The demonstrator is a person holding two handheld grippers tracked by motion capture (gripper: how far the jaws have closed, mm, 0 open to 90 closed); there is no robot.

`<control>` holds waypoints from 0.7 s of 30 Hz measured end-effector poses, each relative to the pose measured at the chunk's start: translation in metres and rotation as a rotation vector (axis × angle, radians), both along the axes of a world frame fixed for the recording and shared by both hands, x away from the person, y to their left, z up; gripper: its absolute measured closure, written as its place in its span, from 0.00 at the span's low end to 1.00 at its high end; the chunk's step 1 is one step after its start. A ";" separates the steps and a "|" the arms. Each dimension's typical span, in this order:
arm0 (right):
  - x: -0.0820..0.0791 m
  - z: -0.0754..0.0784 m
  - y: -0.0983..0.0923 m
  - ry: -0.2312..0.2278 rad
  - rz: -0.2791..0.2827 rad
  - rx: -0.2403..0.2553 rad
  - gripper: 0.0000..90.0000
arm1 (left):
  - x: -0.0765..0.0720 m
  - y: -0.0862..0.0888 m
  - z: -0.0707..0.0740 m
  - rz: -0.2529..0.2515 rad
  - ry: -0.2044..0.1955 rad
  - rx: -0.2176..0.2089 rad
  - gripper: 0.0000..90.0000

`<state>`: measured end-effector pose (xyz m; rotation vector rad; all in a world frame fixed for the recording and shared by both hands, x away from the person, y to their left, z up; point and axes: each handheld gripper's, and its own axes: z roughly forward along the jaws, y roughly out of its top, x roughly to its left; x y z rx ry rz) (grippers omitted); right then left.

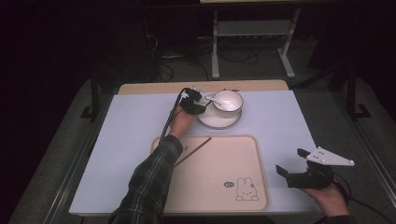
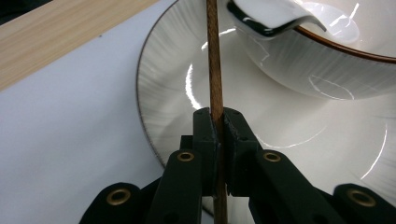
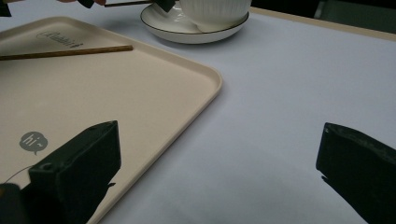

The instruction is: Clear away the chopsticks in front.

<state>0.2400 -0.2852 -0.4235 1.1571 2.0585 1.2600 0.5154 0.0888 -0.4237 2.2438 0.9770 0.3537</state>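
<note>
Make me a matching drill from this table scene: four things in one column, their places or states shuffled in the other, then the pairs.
Things:
1. left claw
2. right claw
3. bowl
4. loose chopstick

Places or states:
A. sits on the white plate
B. open, holding nothing, right of the tray
C. lies on the tray
D. shut on a chopstick beside the plate

Pairs: 1-D, 2-B, 3-A, 4-C

1 tray (image 1: pixel 261 186) | 2 chopsticks (image 1: pixel 194 151) | 1 bowl (image 1: pixel 229 100) | 1 plate (image 1: pixel 219 121) | 1 spoon (image 1: pixel 212 99)
</note>
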 end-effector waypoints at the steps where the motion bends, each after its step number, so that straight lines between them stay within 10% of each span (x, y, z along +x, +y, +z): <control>1: 0.000 0.000 0.000 0.000 0.000 0.000 0.00 | 0.000 0.000 0.000 0.000 0.000 0.000 0.93; 21: -0.001 0.000 0.001 0.001 -0.003 -0.005 0.00 | -0.038 0.072 0.026 0.051 0.040 -0.038 0.93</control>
